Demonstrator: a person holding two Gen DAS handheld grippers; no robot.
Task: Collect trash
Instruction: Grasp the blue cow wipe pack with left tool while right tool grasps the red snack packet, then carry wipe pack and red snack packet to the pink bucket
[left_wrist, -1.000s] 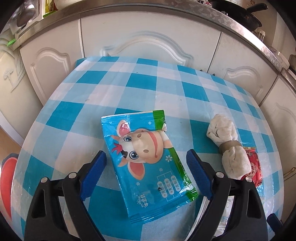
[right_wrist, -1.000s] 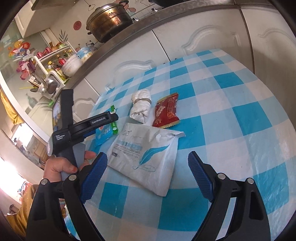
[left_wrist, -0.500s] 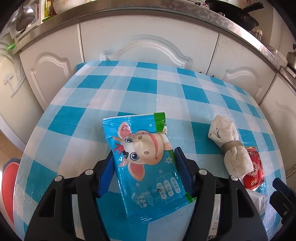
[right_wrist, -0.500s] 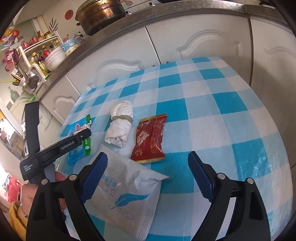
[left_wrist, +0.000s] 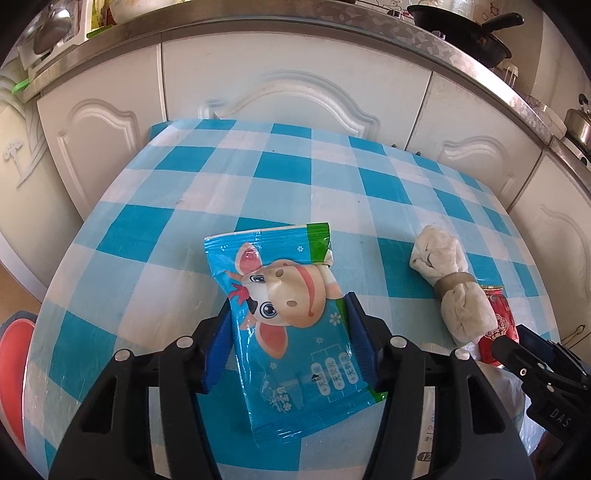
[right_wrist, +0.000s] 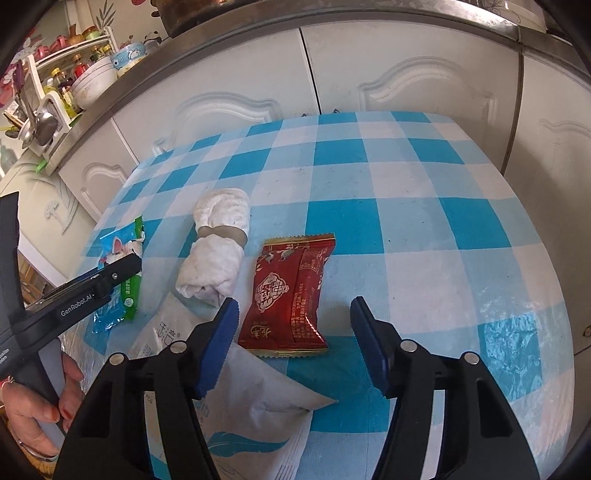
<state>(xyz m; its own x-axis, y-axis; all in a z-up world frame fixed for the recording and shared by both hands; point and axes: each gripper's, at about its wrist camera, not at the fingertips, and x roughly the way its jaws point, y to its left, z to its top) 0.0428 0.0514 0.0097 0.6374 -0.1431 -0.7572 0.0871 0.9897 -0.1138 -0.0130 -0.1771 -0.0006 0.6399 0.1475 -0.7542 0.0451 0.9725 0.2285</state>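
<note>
My left gripper (left_wrist: 291, 343) is shut on the sides of a blue cow-print wet-wipe packet (left_wrist: 284, 306), which lies on the blue checked tablecloth (left_wrist: 258, 173). The packet also shows in the right wrist view (right_wrist: 120, 277), with the left gripper on it. My right gripper (right_wrist: 295, 343) is open, its jaws on either side of the near end of a red snack wrapper (right_wrist: 291, 291) without touching it. A white rolled cloth with a brown band (right_wrist: 218, 243) lies left of the wrapper. A white feather-print bag (right_wrist: 240, 402) lies under my right gripper.
White cabinet doors (left_wrist: 295, 74) and a metal counter edge stand behind the table. A pot and pans sit on the counter (left_wrist: 461, 26). A red object (left_wrist: 11, 369) lies on the floor at the left. The table's right edge (right_wrist: 554, 295) drops off close by.
My left gripper closed from wide open onto the blue packet. My right gripper moved forward past the white bag to the red wrapper and narrowed its opening.
</note>
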